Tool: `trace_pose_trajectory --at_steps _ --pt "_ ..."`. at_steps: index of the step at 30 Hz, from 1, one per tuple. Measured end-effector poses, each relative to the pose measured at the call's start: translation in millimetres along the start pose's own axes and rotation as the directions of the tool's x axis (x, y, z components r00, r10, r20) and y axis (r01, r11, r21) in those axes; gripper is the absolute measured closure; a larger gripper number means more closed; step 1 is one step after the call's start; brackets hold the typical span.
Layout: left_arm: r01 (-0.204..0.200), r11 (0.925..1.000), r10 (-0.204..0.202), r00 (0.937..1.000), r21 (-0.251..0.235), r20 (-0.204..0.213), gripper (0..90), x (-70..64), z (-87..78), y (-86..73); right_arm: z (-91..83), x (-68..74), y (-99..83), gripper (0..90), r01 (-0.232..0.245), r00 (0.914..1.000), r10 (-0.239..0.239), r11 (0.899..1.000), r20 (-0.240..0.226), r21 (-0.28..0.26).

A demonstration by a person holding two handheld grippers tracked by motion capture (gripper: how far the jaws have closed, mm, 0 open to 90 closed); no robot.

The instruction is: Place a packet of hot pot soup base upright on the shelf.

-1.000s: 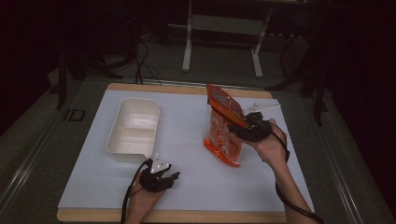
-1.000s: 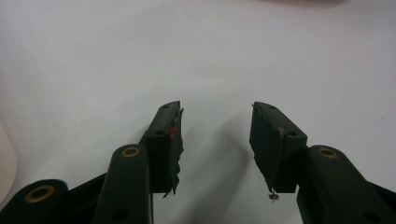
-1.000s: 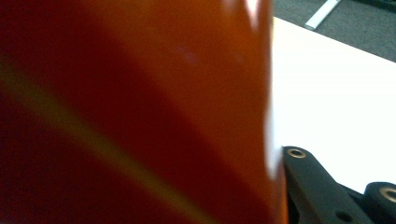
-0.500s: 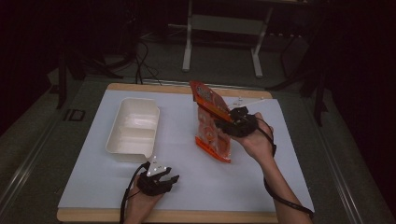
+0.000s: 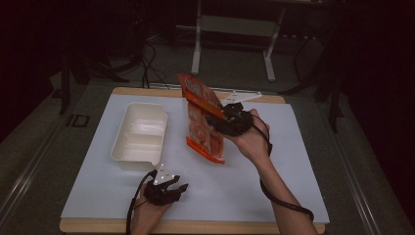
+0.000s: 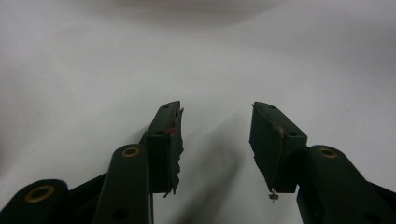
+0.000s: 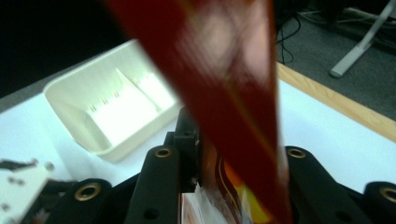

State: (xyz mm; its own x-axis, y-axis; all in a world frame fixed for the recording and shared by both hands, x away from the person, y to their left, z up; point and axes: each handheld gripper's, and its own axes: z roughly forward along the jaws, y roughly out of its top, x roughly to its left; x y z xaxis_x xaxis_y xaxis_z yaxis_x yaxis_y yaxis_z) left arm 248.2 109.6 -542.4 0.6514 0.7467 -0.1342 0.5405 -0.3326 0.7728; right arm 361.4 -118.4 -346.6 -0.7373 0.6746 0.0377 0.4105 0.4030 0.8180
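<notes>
An orange-red snack bag [image 5: 201, 117] hangs in the air above the white table mat [image 5: 293, 161], folded near its top. My right gripper [image 5: 226, 117] is shut on the bag's right side; in the right gripper view the bag [image 7: 224, 84] rises blurred between the black jaws. A cream plastic tray [image 5: 139, 134] with two compartments lies to the left of the bag, also seen as the tray [image 7: 112, 112] in the right gripper view. My left gripper [image 5: 182, 187] rests low near the front edge, open, with bare mat [image 6: 196, 60] between its fingers [image 6: 166, 144].
The mat lies on a wooden board [image 5: 195, 226]. A metal stand [image 5: 235, 29] and cables stand on the dark floor behind the table. A small white piece [image 5: 244, 96] lies at the mat's far edge.
My right gripper has carried the bag leftward, closer to the tray, and lifted it slightly. The left gripper has stayed near the front edge.
</notes>
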Motion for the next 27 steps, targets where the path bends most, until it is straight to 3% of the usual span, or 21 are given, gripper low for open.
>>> trace_pose_trajectory --at_steps 10,16,27 --pt "-0.01 0.9999 0.01 0.9999 0.007 -0.006 53.6 -3.0 1.7 0.3 10.7 18.7 31.5 71.1 -0.012 0.9997 0.011 0.998 -0.02 -0.055" --pt "-0.044 0.9988 0.045 0.9987 0.02 -0.025 53.6 -6.9 2.9 0.6 20.6 33.1 48.4 71.1 -0.036 0.9985 0.032 0.995 -0.044 -0.097" --pt "-0.054 0.9982 0.055 0.998 0.026 -0.03 53.4 -8.6 3.5 0.7 51.8 63.1 67.0 71.1 -0.033 0.9957 0.022 0.993 -0.09 -0.112"
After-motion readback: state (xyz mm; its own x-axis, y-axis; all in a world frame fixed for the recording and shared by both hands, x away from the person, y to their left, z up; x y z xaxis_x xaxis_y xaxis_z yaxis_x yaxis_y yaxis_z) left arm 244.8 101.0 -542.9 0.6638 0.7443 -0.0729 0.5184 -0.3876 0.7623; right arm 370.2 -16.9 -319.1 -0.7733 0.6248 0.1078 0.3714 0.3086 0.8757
